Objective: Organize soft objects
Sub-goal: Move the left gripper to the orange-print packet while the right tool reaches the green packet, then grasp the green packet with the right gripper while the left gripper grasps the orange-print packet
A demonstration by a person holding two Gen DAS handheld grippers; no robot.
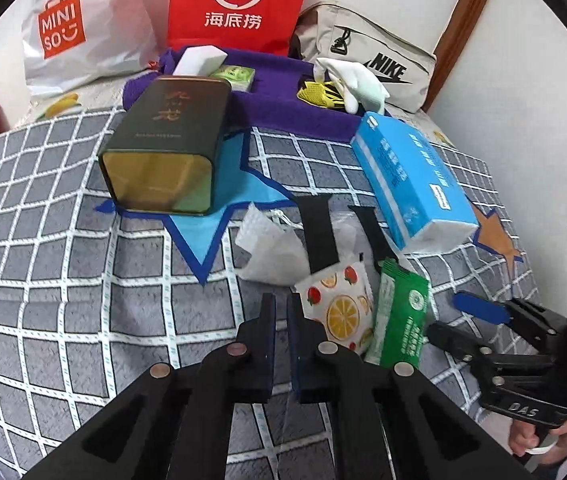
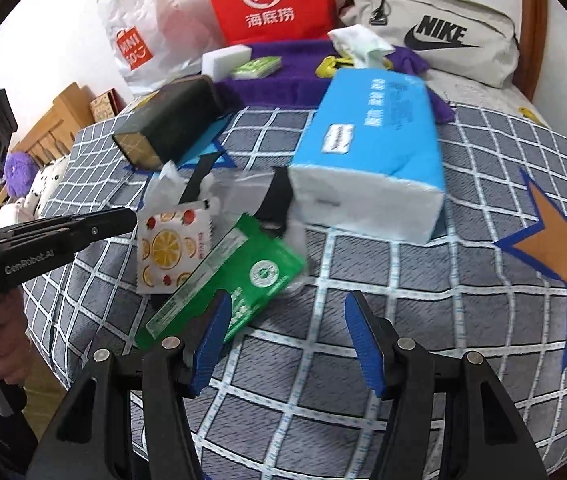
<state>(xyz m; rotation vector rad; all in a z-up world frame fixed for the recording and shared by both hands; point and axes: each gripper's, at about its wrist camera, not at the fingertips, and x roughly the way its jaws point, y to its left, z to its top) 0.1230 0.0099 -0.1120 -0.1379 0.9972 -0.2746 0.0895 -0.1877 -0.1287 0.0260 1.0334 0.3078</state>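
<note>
On the grey checked bedspread lie a fruit-print tissue pack [image 1: 339,308] [image 2: 171,246], a green wipes pack [image 1: 399,316] [image 2: 227,280], a clear bag with black straps [image 1: 319,232] [image 2: 243,192], a blue tissue pack [image 1: 411,176] [image 2: 371,148] and a dark tin on its side [image 1: 167,148] [image 2: 167,124]. My left gripper [image 1: 281,304] is shut and empty just left of the fruit-print pack. My right gripper [image 2: 287,320] is open, its left finger over the green pack's near end. A purple towel [image 1: 283,108] [image 2: 283,76] at the back holds a white sponge [image 1: 199,60], green pack, yellow glove and white cloth [image 1: 359,84].
A Miniso bag [image 1: 79,36], a red Haidilao bag [image 1: 239,4] and a Nike bag [image 1: 375,56] stand against the wall behind the towel. The bed edge is at the right by the wall. A purple plush toy [image 2: 17,172] lies far left.
</note>
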